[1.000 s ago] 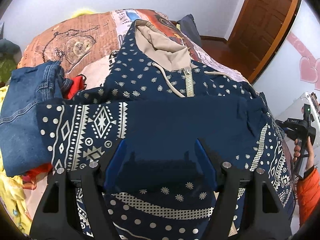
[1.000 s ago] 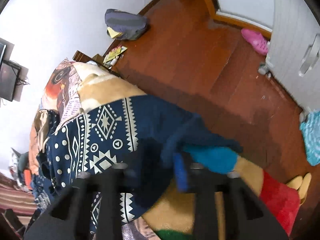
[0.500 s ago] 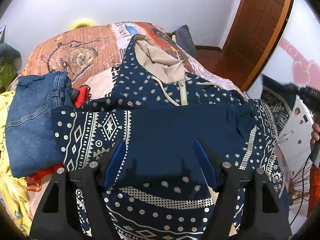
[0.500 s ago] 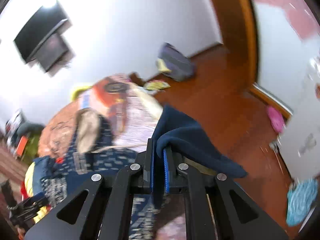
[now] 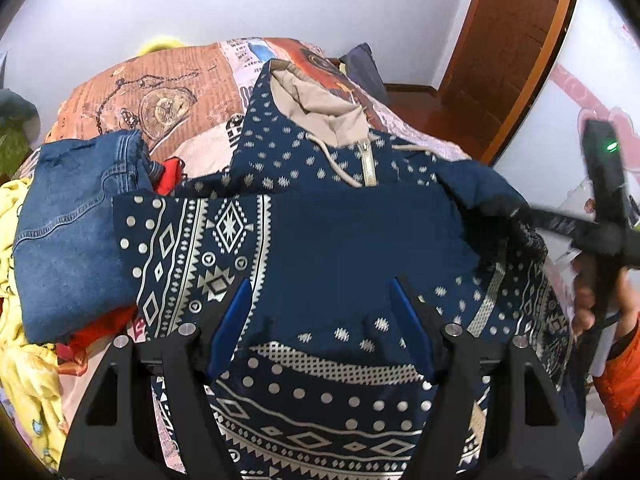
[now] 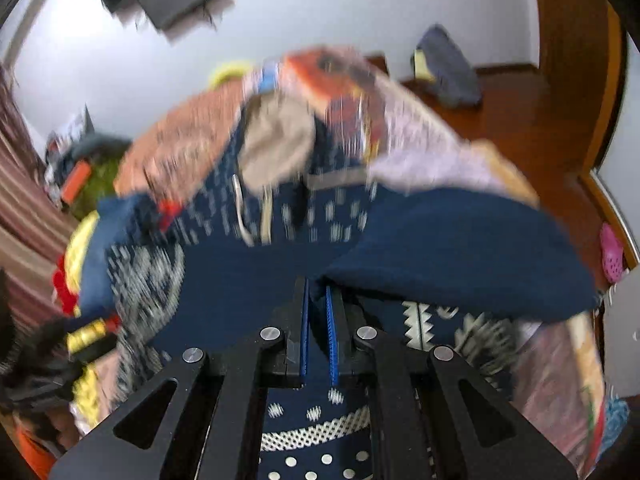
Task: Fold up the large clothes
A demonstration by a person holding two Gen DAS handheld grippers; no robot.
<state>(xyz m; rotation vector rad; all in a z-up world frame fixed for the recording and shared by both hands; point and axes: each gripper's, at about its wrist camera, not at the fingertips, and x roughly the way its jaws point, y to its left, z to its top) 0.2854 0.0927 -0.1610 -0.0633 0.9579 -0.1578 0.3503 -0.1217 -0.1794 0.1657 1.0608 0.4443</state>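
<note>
A navy hoodie (image 5: 340, 248) with white geometric patterns and a beige hood lining lies face up on the bed, one sleeve folded across its chest. My left gripper (image 5: 322, 312) hovers over the hoodie's lower body, open, with only flat fabric beneath the blue pads (image 5: 232, 320). At the right edge of the left wrist view, my right gripper (image 5: 520, 212) holds the other sleeve (image 5: 472, 184) lifted off the bed. In the blurred right wrist view, the right gripper (image 6: 316, 286) is shut on the navy sleeve (image 6: 460, 248), which drapes to the right above the hoodie.
Folded jeans (image 5: 72, 240) lie left of the hoodie, over red and yellow garments (image 5: 28, 360). The printed bedspread (image 5: 160, 92) stretches behind. A wooden door (image 5: 512, 40) and wood floor are at the right, with a grey bag (image 6: 448, 68) and pink slipper (image 6: 612, 252).
The right gripper has swung up from the bed's right edge with the sleeve and rolled, carrying it over the hoodie's right side. The left gripper drew back slightly, still open.
</note>
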